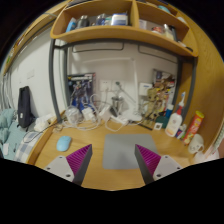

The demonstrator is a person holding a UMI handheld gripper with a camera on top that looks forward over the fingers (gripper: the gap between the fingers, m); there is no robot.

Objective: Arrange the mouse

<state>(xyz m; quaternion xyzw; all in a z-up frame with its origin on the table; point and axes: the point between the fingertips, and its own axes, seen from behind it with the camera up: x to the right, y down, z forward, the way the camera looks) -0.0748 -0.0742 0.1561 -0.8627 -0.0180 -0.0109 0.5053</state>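
A pale blue mouse (pixel 64 143) lies on the wooden desk (pixel 100 175), left of a grey mouse mat (pixel 120 152). My gripper (pixel 113 160) is open and empty, raised above the desk. Its left finger pad (pixel 80 158) is just right of and nearer than the mouse. Its right finger pad (pixel 147 159) is at the mat's right edge. The mat lies between and just ahead of the fingers. The mouse is apart from both fingers.
White chargers and cables (pixel 95 113) crowd the back of the desk. Bottles (pixel 176 122) stand at the back right. A wooden shelf (pixel 120 35) with boxes hangs above. A dark bag (pixel 24 105) is at the left.
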